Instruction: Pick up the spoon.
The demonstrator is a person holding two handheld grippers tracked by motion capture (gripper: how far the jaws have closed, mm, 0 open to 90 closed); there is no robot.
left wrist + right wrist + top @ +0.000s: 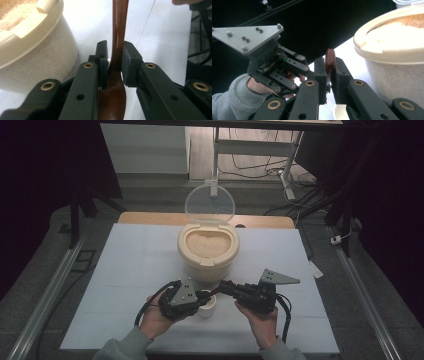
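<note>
Showing: two hand-held grippers clamped on one brown wooden spoon [117, 37] at a white table [125, 285]
Tub: a cream tub [208, 251] stands mid-table, filled near its rim with pale rice [208, 243]; its clear round lid [209, 203] stands upright behind the opening
Cup: a small white cup [207, 306] sits just in front of the tub, between the two grippers; its contents cannot be made out
Left gripper: the left gripper [115, 62] has its jaws pressed on the spoon where the handle widens into the bowl; the bowl lies low between the jaws, toward the camera, the handle running up and away; the tub is just beside it
Right gripper: the right gripper [330, 68] has its jaws tight on the rounded end of the handle, which pokes up just above the pads; the cup's rim shows below them
Spoon: held off the table, over the cup, spanning gripper to gripper in front of the tub
</note>
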